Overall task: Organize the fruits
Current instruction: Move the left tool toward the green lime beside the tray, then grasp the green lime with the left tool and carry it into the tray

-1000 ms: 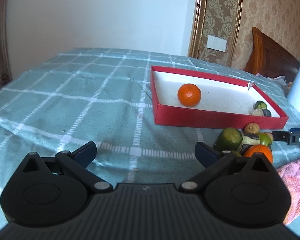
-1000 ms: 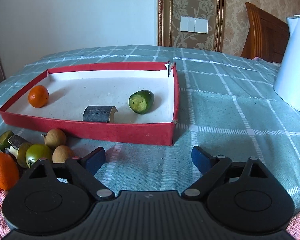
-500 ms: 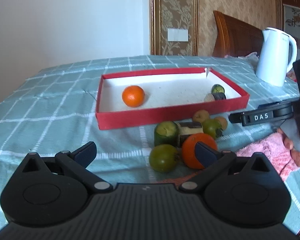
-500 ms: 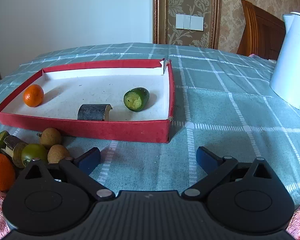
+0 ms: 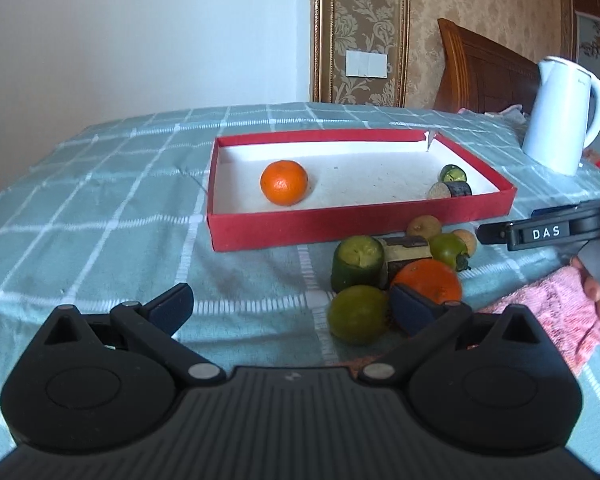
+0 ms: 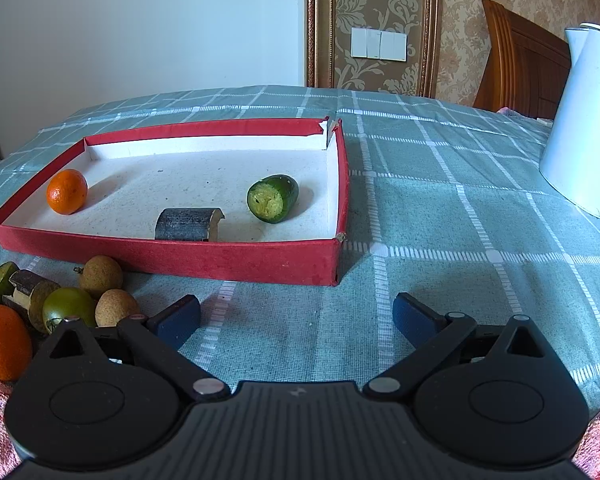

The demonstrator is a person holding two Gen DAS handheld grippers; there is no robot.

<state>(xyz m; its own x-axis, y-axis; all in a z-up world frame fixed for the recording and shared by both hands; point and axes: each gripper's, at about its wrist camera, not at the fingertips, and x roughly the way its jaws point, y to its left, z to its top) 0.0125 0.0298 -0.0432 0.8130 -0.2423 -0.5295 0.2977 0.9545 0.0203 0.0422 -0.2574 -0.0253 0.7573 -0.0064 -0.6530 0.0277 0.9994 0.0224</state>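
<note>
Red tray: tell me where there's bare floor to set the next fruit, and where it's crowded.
The red tray has bare white floor across its middle and back, between the orange at one end and the cut cucumber piece at the other. The dark cut piece sits against the near wall. It is crowded outside, where the loose fruit pile sits on the checked cloth.

A white kettle (image 5: 562,116) stands on the checked tablecloth (image 5: 100,184) near a wooden headboard (image 5: 488,72).
</note>
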